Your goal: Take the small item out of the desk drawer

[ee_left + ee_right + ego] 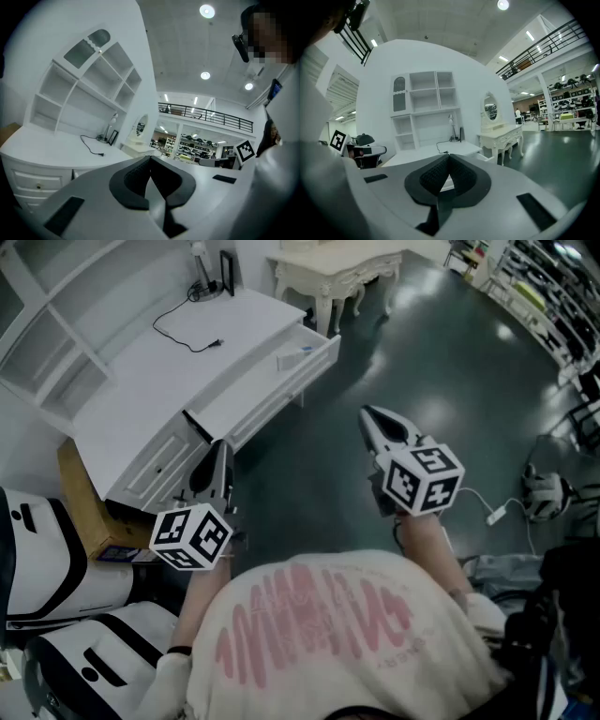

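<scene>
The white desk (pixel 159 381) stands at the upper left of the head view. Its drawer (pixel 272 381) is pulled open toward the floor. A small pale item with a blue end (pixel 295 355) lies inside the drawer near its right end. My left gripper (pixel 220 446) hovers just in front of the desk's lower cabinet, shut and empty. My right gripper (pixel 367 412) is held over the dark floor to the right of the drawer, apart from it, also shut with nothing between its pads. In the gripper views both pairs of black pads (pixel 150 161) (pixel 449 158) meet at the tips.
A hutch with shelves (pixel 56 324) tops the desk; a lamp (pixel 200 263), a frame and a black cable (pixel 183 329) lie on it. An ornate white dressing table (pixel 328 273) stands beyond. A cardboard box (pixel 84 502) leans at the left. A cable and device (pixel 544 491) lie on the floor at right.
</scene>
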Motion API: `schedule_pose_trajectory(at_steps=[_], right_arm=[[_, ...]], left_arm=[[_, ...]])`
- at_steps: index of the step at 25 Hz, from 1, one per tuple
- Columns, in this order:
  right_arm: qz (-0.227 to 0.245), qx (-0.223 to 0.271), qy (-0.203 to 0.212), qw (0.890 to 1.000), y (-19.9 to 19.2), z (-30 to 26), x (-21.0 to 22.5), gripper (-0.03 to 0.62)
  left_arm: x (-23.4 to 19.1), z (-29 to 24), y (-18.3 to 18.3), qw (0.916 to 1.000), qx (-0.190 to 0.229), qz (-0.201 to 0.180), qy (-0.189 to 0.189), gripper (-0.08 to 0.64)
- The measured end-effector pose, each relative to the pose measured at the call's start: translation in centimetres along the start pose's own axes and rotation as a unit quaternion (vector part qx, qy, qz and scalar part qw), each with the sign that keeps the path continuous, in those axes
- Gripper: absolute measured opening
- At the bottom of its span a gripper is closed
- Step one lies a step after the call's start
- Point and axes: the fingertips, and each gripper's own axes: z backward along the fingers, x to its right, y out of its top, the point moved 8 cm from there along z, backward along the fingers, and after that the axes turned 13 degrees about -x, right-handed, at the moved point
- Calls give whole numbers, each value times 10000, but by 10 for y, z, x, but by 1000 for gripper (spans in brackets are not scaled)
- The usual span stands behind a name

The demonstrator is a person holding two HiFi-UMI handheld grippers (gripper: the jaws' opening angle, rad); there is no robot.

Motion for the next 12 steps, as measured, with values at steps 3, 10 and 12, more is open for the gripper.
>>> schedule_pose_trajectory(at_steps=[3, 10, 12], right_arm=[[3, -28, 8, 10000, -3, -3, 3, 17], [-89, -5, 252, 9996, -5, -14, 17, 17], [-71, -29, 269, 9996, -5, -23, 21, 17]], left_arm=[[-1, -3, -3, 10000, -7, 3, 3, 29], [-6, -13, -10, 9998, -73, 45, 183, 29], [-9, -20, -13, 9997, -123, 109, 178, 29]])
